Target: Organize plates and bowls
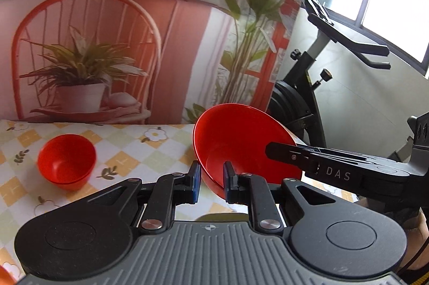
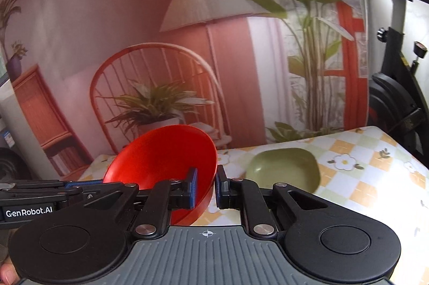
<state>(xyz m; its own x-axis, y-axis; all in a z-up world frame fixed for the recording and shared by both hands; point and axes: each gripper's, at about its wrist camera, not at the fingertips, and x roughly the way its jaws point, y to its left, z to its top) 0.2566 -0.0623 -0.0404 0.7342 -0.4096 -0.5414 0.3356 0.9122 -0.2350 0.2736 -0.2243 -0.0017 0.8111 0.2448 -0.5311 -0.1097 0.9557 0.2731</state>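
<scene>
On the left of the left wrist view a small red bowl [image 1: 66,161] stands upright on the desk [image 1: 128,148], which wears a checked cloth with flowers; a line round its lower wall hints at two bowls nested, though that cannot be told for sure. Right of it, the left hand-held gripper [image 1: 211,182] has its fingers [image 1: 195,182] partly open on either side of the near rim of a big red bowl [image 1: 241,143]. One blue pad sits outside the wall and the other inside, with a gap showing on the outer side, so whether the pads press the rim cannot be told. The big bowl is tilted, its opening turned toward the left, and it is raised off the desk. Further right, the right hand-held gripper [image 1: 270,148] reaches in from the side and meets the bowl's far rim.

In the right wrist view the left hand-held gripper [image 2: 69,184] enters low on the left, at the big bowl's [image 2: 163,159] edge. The right hand-held gripper [image 2: 206,187] has its two fingers [image 2: 192,187] narrowed onto the bowl's wall, one pad inside and one outside, both close against it. Right of that, a green dish [image 2: 287,167] with rounded corners lies on the desk [image 2: 375,164], just beside the raised bowl and apart from it. An exercise bike [image 2: 396,86] stands past the desk's right end.
</scene>
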